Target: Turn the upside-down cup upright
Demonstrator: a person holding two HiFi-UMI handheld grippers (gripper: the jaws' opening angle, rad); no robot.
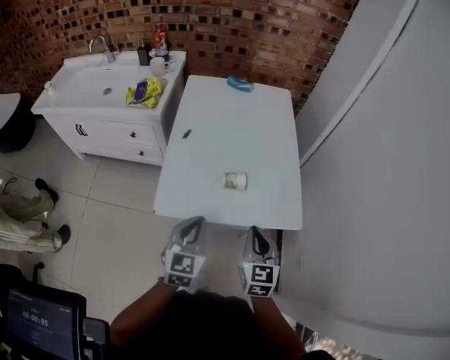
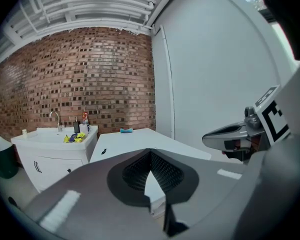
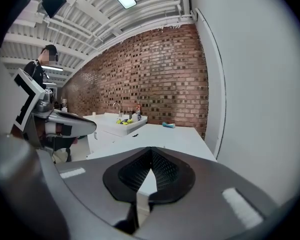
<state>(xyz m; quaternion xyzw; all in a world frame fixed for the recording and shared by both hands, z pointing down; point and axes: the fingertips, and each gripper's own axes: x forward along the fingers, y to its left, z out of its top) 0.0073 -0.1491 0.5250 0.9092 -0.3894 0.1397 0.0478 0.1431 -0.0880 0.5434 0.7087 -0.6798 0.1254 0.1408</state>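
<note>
on white table (image 1: 232, 126): cup (image 1: 235, 181), tiny, maybe on its side | left claw (image 2: 150, 151) closed, empty | right claw (image 3: 151, 149) likewise

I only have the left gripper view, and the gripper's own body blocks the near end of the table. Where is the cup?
Observer: The head view shows the cup on the white table, close to its near edge, with nothing beside it.
Operator: How does it line up with the grippers?
Observer: It sits ahead of the gap between the left gripper and the right gripper. Neither touches it, and both hang about at the table's near edge.
Operator: Are the right tongs open?
Observer: No. The right gripper view shows its tongs together with nothing between them.
</note>
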